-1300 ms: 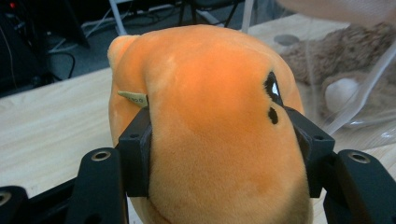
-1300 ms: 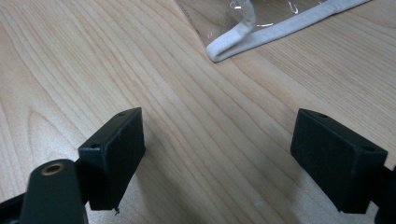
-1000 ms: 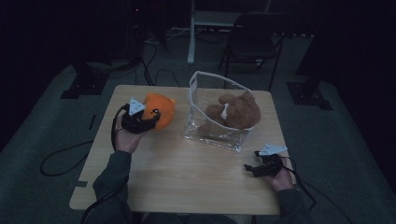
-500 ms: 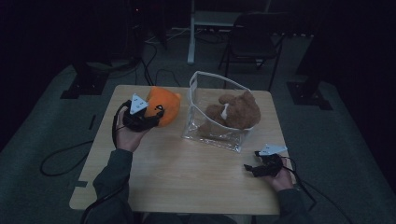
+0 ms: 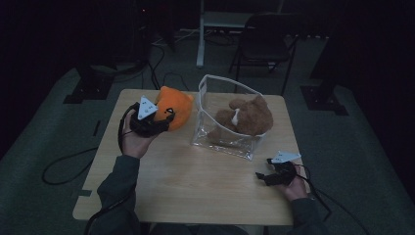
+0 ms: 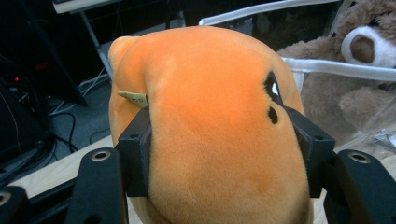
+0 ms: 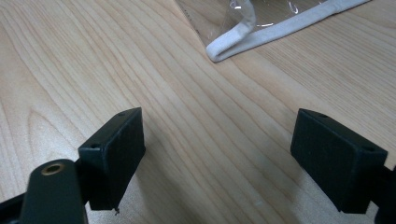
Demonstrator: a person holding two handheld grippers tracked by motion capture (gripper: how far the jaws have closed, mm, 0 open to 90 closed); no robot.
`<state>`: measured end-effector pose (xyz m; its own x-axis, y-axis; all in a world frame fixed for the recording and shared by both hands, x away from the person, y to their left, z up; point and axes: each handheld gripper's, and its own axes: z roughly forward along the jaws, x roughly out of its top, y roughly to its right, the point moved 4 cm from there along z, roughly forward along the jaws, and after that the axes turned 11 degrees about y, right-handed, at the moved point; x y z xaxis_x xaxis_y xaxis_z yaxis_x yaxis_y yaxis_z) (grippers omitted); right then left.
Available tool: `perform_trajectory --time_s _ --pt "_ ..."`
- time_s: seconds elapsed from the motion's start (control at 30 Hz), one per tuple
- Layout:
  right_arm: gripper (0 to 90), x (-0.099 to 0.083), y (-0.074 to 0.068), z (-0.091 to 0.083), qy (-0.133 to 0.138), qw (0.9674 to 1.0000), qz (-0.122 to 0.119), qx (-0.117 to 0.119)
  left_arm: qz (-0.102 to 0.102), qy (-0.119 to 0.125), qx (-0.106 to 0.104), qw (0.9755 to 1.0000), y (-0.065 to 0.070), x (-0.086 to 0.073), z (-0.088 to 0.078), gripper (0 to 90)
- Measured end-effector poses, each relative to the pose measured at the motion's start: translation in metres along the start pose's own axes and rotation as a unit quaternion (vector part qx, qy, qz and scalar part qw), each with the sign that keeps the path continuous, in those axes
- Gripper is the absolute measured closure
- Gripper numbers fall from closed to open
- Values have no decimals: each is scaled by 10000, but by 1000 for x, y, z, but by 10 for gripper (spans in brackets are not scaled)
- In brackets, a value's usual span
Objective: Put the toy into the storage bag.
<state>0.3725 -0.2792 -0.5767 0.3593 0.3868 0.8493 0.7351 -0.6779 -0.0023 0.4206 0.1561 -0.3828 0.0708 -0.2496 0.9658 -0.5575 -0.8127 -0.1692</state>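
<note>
Gripping the orange plush toy (image 6: pixel 210 126) firmly, left gripper (image 5: pixel 155 120) jaws should clear the clear bag's (image 5: pixel 225 142) rim; right gripper (image 7: pixel 219 154) jaws rest released.

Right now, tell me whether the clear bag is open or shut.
Open. The clear bag has its white-trimmed mouth gaping upward, with the brown teddy bear sitting inside, head above the rim.

From above we overlook the table (image 5: pixel 195 186); each gripper camera peers closely between its jaws, sharing the clear bag (image 6: pixel 336 70).
</note>
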Motion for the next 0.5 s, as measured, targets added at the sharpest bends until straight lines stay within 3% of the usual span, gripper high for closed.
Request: perform_trajectory --time_s 0.5 --pt "170 0 0 0 0 10000 7 2 115 170 -77 9998 8 14 -5 383"
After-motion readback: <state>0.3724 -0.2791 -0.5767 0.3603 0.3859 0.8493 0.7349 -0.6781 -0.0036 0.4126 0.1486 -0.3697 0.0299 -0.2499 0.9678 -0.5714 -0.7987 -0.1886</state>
